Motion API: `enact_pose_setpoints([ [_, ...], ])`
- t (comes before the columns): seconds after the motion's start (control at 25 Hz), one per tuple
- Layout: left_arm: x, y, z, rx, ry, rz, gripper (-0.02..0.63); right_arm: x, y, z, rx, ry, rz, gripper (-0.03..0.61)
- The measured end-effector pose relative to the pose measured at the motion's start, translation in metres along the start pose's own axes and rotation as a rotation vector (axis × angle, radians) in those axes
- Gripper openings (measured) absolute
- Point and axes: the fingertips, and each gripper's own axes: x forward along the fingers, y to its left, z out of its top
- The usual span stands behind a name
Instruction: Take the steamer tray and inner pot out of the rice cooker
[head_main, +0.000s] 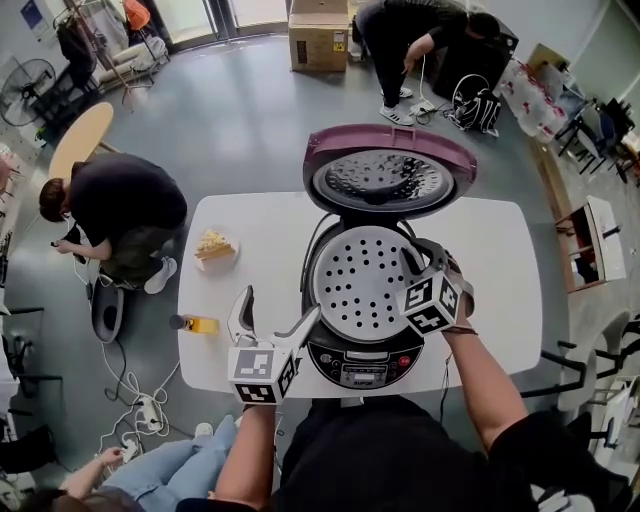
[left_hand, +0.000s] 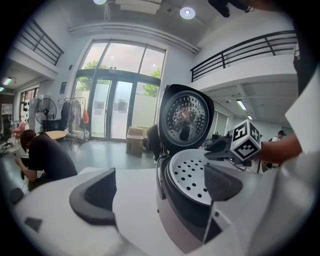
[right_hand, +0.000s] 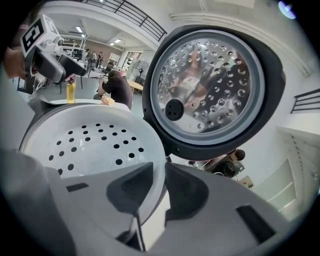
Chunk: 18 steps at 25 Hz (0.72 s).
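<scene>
Floor: smooth grey floor (head_main: 250, 110), glossy with daylight, stretching beyond the far edge of the white bench (head_main: 500, 290).
Windows: tall glass doors (left_hand: 117, 105) fill the far wall, green trees outside.
Upper level: a dark balcony railing (left_hand: 250, 47) lines white walls under round ceiling lights (left_hand: 187, 12).
Furniture: round wooden table (head_main: 80, 135), standing fan (head_main: 25, 85), clothes rack (left_hand: 75, 112), cardboard box (head_main: 318, 40) near the doors.
Cables: a power strip (head_main: 148, 408) and white leads lie off the bench's near left corner.
People: one person crouching (head_main: 120, 205) off the left edge, a second person bending (head_main: 420, 40) beyond the far edge.
</scene>
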Motion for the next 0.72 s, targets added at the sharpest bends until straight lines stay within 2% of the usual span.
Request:
enact_pose_setpoints([
  [0.4, -0.012, -0.009, -0.001, -0.007, -0.013, -0.013, 0.522, -0.031, -0.016, 0.024, 0.044, -0.086, -0.066, 0.044],
  [0.72, -0.016, -0.013, 0.004, -0.002, -0.024, -0.023, 0.514, -0.046, -0.020, 0.042, 0.076, -0.148, -0.086, 0.031],
])
